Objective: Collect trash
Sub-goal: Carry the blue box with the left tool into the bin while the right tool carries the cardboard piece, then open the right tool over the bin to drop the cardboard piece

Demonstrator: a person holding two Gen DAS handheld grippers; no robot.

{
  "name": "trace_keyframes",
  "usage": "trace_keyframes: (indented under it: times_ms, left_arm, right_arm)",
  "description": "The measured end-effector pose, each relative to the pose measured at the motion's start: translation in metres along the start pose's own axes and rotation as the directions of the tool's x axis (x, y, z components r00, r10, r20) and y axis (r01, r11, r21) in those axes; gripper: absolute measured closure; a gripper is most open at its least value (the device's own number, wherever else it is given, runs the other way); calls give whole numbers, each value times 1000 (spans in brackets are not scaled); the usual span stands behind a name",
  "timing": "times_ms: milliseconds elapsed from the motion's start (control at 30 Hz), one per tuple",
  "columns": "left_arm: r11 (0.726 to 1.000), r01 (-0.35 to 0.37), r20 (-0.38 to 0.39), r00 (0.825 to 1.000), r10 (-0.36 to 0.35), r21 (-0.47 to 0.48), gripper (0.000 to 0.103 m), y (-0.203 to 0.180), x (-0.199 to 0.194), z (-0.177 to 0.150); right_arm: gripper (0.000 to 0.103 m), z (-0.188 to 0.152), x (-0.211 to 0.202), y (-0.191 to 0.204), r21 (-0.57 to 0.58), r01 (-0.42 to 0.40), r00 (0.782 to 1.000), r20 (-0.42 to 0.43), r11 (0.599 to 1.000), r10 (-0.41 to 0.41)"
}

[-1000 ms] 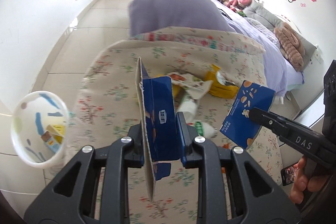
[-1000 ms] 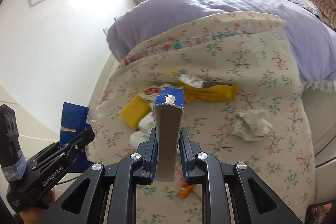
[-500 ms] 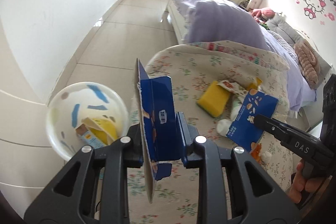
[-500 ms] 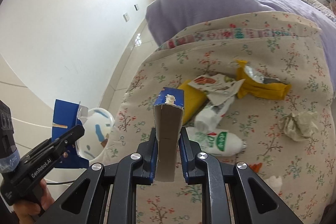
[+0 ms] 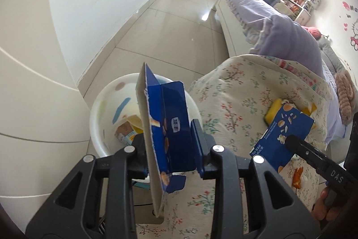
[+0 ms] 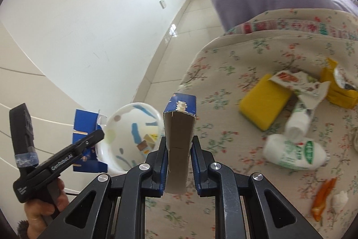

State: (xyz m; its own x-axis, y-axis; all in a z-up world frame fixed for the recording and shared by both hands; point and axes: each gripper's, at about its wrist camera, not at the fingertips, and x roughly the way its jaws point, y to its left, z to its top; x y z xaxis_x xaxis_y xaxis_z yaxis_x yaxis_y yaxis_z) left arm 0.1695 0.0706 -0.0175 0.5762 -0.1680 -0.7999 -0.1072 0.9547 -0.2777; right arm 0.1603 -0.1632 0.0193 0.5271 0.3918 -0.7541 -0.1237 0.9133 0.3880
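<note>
My left gripper (image 5: 170,147) is shut on a torn blue cardboard box piece (image 5: 165,122), held just over the white trash bin (image 5: 103,109) on the floor beside the bed. My right gripper (image 6: 179,149) is shut on a second blue box (image 6: 179,127), also seen in the left wrist view (image 5: 282,138). It hangs over the bed edge, right of the bin (image 6: 132,127). The left gripper shows in the right wrist view (image 6: 94,138). The bin holds a few small cartons (image 5: 125,133).
On the floral bedspread (image 6: 223,59) lie a yellow sponge (image 6: 264,104), a white bottle with green print (image 6: 295,153), crumpled wrappers (image 6: 299,82), a yellow bag (image 6: 337,89) and an orange scrap (image 6: 322,196). Tiled floor (image 5: 167,26) and white wall lie left.
Both grippers have swung left from over the bed toward the bin, each still holding its blue box piece. The bin has come from the far left to directly under the left gripper.
</note>
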Motion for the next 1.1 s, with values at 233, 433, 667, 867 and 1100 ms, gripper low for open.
trace_keyframes:
  times_ms: [233,433,667,867,1100]
  left_arm:
    - [997,-37,8,999,38,-68,41,27,8,7]
    - [992,-86,0,996,87,-94,22,42,5,8]
    - [979,-194,-18,981,193,-63,14,56,2,4]
    - [967,-253,-21,967,253,-28,3,64,-4,-2]
    - [965,-260,-17,966,260,-15,1,65,-13,-6]
  right_arm:
    - [83,2,30,24,7,-71,997,-10,997,71]
    - [83,3,50,40,-5,-116,993,-18,993,115]
    - [83,-3,72,55,-29,-109,994,-34,994,108]
    - [76,-5,86,60,-27,-121,992,-46,992,120]
    - [28,-3,75,54,-14,-78,997,-8,997,78]
